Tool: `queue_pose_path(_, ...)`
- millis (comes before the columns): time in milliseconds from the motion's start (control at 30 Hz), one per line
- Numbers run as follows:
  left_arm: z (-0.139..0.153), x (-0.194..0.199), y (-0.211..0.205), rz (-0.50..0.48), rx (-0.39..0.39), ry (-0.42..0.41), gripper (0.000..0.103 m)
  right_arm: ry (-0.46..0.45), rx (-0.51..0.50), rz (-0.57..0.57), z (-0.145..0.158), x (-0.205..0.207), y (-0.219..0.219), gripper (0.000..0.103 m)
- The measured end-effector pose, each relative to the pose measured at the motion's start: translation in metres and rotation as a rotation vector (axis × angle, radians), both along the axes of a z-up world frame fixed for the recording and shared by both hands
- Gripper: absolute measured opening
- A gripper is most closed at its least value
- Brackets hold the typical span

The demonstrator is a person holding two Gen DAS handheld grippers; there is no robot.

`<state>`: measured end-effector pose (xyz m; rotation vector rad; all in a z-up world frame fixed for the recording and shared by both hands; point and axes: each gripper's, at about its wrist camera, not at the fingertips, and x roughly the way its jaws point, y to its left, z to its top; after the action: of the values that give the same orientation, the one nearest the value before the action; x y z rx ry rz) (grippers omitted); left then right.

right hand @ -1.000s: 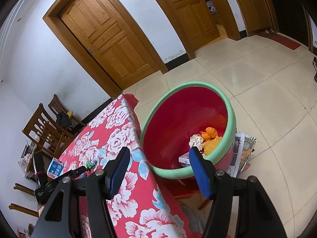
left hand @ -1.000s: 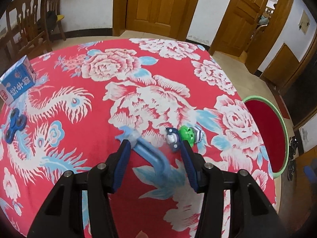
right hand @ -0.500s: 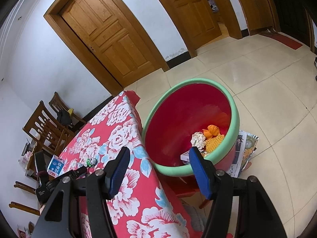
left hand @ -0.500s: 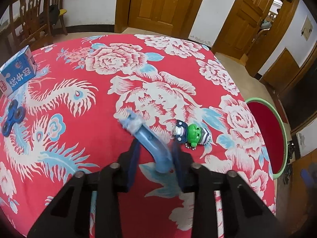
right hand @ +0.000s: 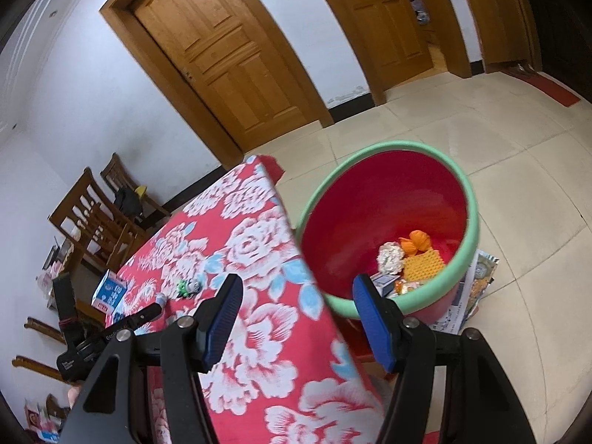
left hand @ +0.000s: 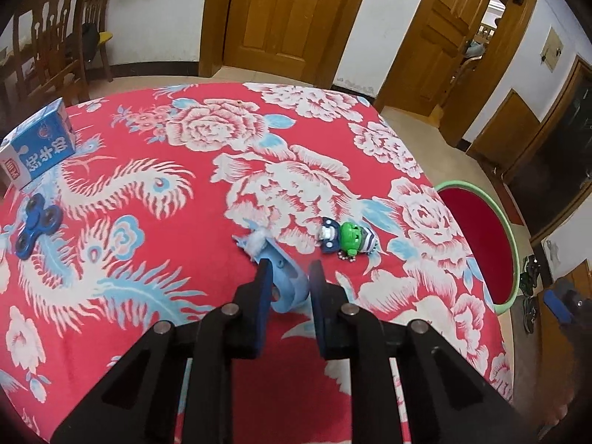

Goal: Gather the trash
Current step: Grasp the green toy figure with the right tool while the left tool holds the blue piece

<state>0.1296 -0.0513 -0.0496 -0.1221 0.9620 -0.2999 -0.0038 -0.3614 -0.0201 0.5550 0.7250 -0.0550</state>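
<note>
A light blue curved plastic piece (left hand: pixel 278 258) with a white tuft at its tip sits between the pads of my left gripper (left hand: pixel 290 267). The jaws are closing on it and both pads press its sides, just above the red floral tablecloth (left hand: pixel 155 259). My right gripper (right hand: pixel 298 285) stands open and empty over the table's edge, beside the red basin with a green rim (right hand: pixel 388 146). The basin holds orange peel, a white crumpled wad and yellow foam net. The basin's rim (left hand: pixel 470 185) also shows past the table in the left wrist view.
A small green toy figure (left hand: pixel 349 238) lies right of the held piece. A blue fidget spinner (left hand: pixel 35 222) and a blue-white milk carton (left hand: pixel 39 144) are at the table's left. Wooden chairs (left hand: pixel 55 37) stand behind. Newspapers (right hand: pixel 477 285) lie under the basin.
The left jaws went from wide apart to clamped on the light blue piece, and its tufted end has come up off the cloth. The right gripper shifted slightly and stays open.
</note>
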Motion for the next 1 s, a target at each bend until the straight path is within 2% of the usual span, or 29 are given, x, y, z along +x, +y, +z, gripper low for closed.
queue_pose_path(433, -0.004, -0.010, 0.046, 0.069, -0.036, 0.005, 0.019, 0.037, -0.026, 0.119, -0.005, 0.030, 0.058, 0.065)
queue_pose_path(667, 0.001, -0.002, 0.065, 0.121, -0.042, -0.027, 0.019, 0.071, -0.056, 0.191, -0.009, 0.054, 0.092, 0.065)
queue_pose_path(1000, -0.010, 0.005, 0.081, 0.170, -0.055, -0.032, 0.019, 0.120, -0.108, 0.261, -0.024, 0.093, 0.138, 0.065)
